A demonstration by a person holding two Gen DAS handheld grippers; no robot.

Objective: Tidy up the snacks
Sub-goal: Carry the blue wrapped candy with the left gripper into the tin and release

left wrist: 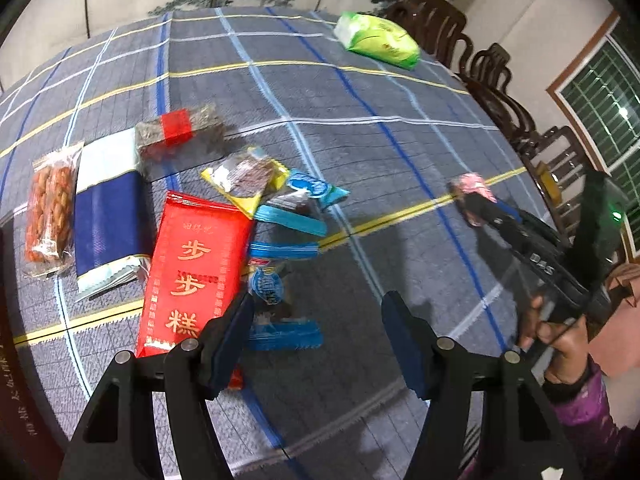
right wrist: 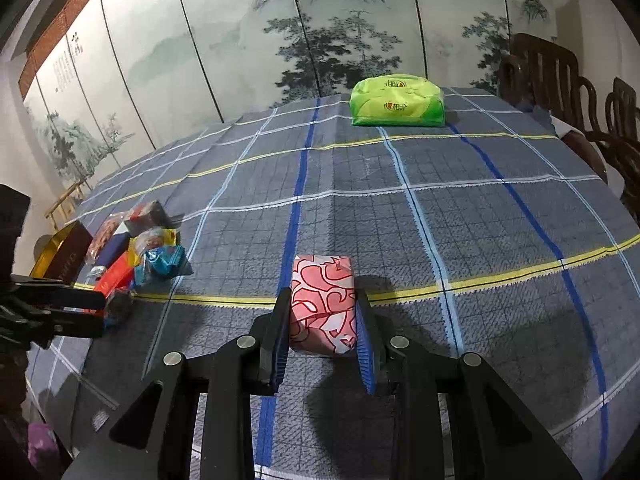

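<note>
My right gripper (right wrist: 323, 312) is shut on a pink-and-white patterned snack packet (right wrist: 323, 300) and holds it just above the checked tablecloth; it also shows in the left wrist view (left wrist: 472, 190). My left gripper (left wrist: 318, 320) is open and empty, hovering over the near edge of a snack pile: a red packet with gold characters (left wrist: 192, 272), several blue-wrapped sweets (left wrist: 286, 250), a yellow packet (left wrist: 244, 180), a blue-and-white packet (left wrist: 108, 212), an orange twist-snack bag (left wrist: 50, 208) and a brown bar with a red band (left wrist: 178, 130).
A green tissue pack (left wrist: 376, 40) (right wrist: 396, 100) lies at the far side of the table. A dark box with a gold rim (right wrist: 60, 256) stands beside the pile. Wooden chairs (left wrist: 492, 80) line the right edge. A painted screen (right wrist: 320, 32) stands behind the table.
</note>
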